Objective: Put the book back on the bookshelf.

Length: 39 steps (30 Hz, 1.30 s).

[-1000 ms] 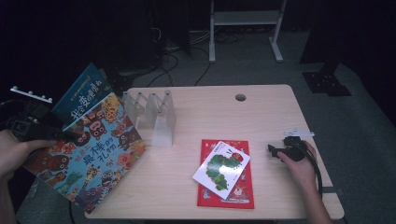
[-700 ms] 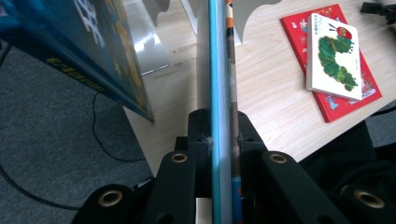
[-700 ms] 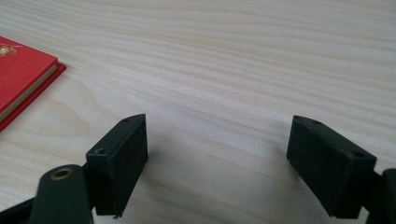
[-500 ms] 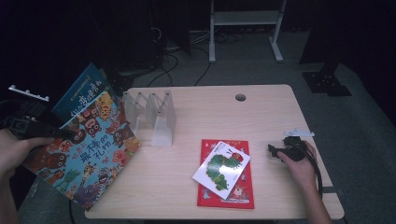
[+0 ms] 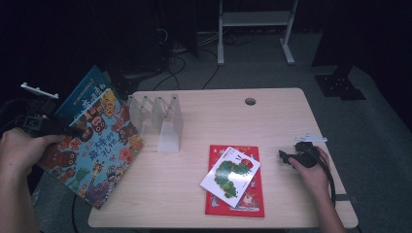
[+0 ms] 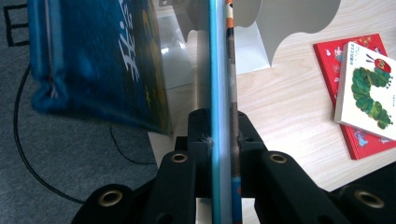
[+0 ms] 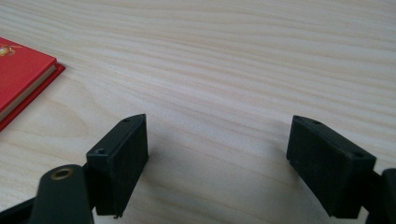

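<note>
- Left tool (image 5: 58,130): held in the person's left hand (image 5: 22,148) off the left edge of the surface (image 5: 272,121); jaws clamped on the edge of a picture book (image 5: 94,145). In the left gripper view the book's thin edge (image 6: 223,93) runs upright between the two black jaws, both pads pressed against it.
- Picture book: large, colourful cover with cartoon animals and red lettering; tilted, its lower right part over the left edge of the surface, the rest hanging out over the floor.
- Blue book (image 5: 85,92): sits just behind the picture book, upper left of it; in the left gripper view it shows blurred at the left (image 6: 102,60). Whether the tool also grips it cannot be told.
- Book rack (image 5: 158,119): pale dividers, upright on the left half of the surface, just right of the picture book.
- Red book (image 5: 240,194): flat near the front edge, with a white caterpillar book (image 5: 231,175) lying askew on top.
- Right tool (image 5: 286,156): in the right hand (image 5: 311,170), resting on the surface right of the red book; jaws wide apart with bare wood (image 7: 215,140) between them, gripping nothing.
</note>
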Motion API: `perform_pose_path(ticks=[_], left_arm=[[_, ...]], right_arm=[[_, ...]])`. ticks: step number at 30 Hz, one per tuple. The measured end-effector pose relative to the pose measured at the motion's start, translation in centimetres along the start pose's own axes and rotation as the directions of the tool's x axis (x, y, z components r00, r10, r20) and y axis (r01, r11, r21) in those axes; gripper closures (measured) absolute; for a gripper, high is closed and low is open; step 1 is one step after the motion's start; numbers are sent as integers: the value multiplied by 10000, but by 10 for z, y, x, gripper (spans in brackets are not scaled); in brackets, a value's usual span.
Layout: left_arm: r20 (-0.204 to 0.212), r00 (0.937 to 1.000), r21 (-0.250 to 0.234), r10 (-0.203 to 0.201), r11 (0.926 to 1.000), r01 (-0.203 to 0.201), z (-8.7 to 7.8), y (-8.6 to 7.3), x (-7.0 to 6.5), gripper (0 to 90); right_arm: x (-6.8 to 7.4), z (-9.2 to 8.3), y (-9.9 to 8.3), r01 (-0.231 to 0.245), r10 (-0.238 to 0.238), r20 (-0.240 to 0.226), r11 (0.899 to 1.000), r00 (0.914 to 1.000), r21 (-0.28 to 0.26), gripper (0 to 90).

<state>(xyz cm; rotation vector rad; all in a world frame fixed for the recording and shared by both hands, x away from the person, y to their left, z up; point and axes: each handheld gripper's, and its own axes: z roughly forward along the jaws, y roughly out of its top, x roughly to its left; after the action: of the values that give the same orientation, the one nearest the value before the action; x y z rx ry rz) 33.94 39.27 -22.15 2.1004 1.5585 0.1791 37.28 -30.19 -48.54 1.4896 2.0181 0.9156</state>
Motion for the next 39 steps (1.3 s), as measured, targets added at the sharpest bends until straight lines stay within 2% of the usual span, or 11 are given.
perform_pose_path(ticks=[7, 17, 23, 27, 32, 36, 39], left_arm=[[-166, 9998, 208, 107, 9997, -104, 4, 7, -7, 807], [-62, 10000, 291, 77, 9995, -75, -2, -1, -2, 807], [-352, 9994, 53, -72, 10000, 74, -2, 1, -1, 807], [-495, 9987, -73, -146, 9999, 143, 3, 6, -2, 807], [-699, 9966, -428, -430, 9983, 401, 11, 12, -3, 807], [-605, 9964, -469, -602, 9972, 574, 18, 17, -4, 807], [-640, 9963, -344, -567, 9979, 545, 21, 20, -6, 807]], right_arm=[[0, 0, 0, 0, 0, -1, 10000, 10000, -3, 196], [0, 0, 0, 5, -5, 4, 10000, 10000, -4, 196], [0, 0, 0, 2, -2, 11, 10000, 10000, -2, 195], [0, 0, 0, -2, 2, 14, 10000, 10000, -4, 195], [0, 0, 0, -4, 4, 15, 10000, 10000, -6, 196], [0, 0, 0, -2, 2, 16, 10000, 10000, -6, 196], [0, 0, 0, -2, 2, 17, 10000, 10000, -3, 196]])
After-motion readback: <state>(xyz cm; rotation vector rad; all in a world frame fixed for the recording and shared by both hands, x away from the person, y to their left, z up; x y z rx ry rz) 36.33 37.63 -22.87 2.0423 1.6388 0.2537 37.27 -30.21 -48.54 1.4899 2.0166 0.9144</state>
